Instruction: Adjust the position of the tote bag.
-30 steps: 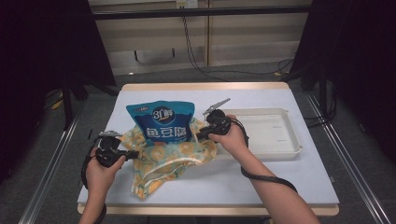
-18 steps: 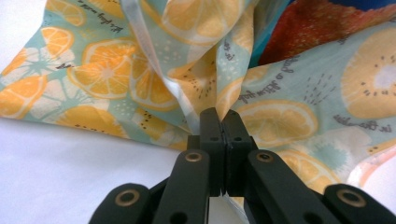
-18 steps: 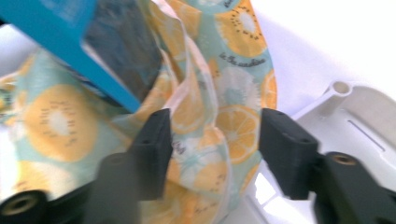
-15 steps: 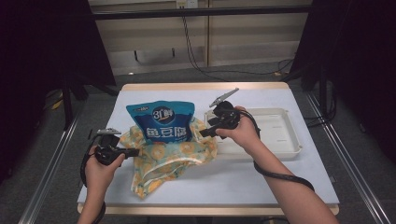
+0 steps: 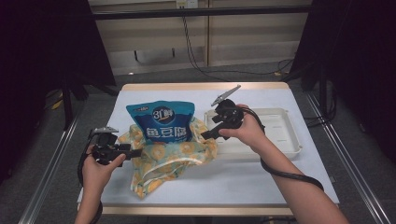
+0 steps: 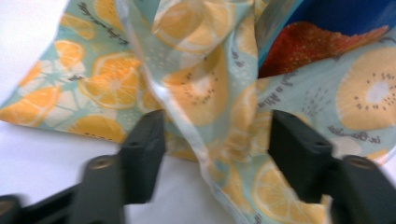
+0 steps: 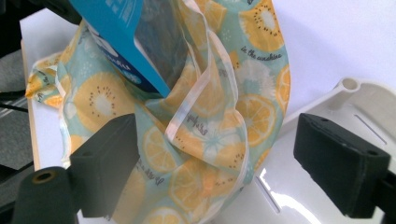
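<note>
Nearest to me, my left gripper (image 5: 135, 151) sits low at the near-left of the table (image 5: 280, 186), its jaws spread with a fold of the fruit-print bag (image 5: 173, 161) standing between them. In the left gripper view that fold (image 6: 196, 93) runs up the middle of the gap, touching neither pad as far as I can tell, so I am not pinching it yet.

The bag lies crumpled across the middle of the table, its long axis running from near-left to far-right. A blue snack pouch (image 5: 162, 122) stands partly inside it, upright and leaning toward the far side, its top well clear of the cloth.

Farther on and to the right, my right gripper (image 5: 205, 136) points down and left at the bag's right edge. Its jaws are wide apart too; in the right gripper view the pale hem of the bag (image 7: 196, 93) hangs between them, nearer the left pad (image 7: 109, 161) than the right one.

Beyond that edge lies the white tray (image 5: 289, 140), just beside the bag and partly under its corner.

I judge that the next move turns on the two hems: each lies straight ahead of its own gripper, so both could close on cloth where they are. The left is nearer its fold.
</note>
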`<state>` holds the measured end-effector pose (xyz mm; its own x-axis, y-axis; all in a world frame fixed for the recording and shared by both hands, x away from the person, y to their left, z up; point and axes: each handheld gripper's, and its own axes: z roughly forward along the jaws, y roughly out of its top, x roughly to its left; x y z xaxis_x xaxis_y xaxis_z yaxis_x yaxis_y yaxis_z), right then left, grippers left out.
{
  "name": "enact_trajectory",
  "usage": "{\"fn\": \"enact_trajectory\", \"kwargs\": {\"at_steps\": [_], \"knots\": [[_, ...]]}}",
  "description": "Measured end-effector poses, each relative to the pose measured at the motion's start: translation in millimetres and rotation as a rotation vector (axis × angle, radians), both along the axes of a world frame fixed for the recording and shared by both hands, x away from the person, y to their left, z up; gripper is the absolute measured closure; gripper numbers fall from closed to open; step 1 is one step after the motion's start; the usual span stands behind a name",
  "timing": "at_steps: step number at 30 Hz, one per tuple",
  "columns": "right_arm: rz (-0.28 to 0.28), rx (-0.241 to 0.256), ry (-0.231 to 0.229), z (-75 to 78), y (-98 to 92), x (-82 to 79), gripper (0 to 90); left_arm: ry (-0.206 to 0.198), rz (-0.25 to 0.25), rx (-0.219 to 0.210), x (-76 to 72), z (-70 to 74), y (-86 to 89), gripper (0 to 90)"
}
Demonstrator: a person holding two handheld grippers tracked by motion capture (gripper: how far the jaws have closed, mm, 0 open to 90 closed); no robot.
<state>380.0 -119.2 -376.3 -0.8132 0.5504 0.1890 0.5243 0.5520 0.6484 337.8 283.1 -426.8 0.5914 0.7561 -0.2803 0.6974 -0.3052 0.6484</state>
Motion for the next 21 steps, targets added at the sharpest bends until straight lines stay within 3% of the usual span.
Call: {"fn": "enact_trajectory", "kwargs": {"at_steps": [4,6,12,14,16,21], "knots": [[0.011,-0.017,0.0,0.5,1.5,-1.8,9.5,-0.013,-0.007,0.006,-0.6,-0.9,-1.3,16.1],[0.015,-0.006,0.009,1.6,1.1,-1.6,9.0,-0.044,-0.006,0.015,-1.2,-1.2,-1.5,11.7],[0.032,-0.009,-0.003,10.7,1.2,-5.4,7.3,-0.051,-0.034,0.004,-2.1,-2.3,0.9,7.0],[0.054,-0.02,-0.01,13.8,1.9,-6.0,7.0,-0.04,-0.028,0.019,-2.7,-2.0,0.8,6.9],[0.052,-0.017,-0.012,16.0,2.9,-5.8,6.7,-0.042,-0.054,0.017,-3.6,-2.2,1.1,7.0],[0.08,-0.016,0.0,19.6,9.1,-6.8,5.5,-0.025,-0.036,0.028,-3.7,0.7,-0.3,4.8]]}}
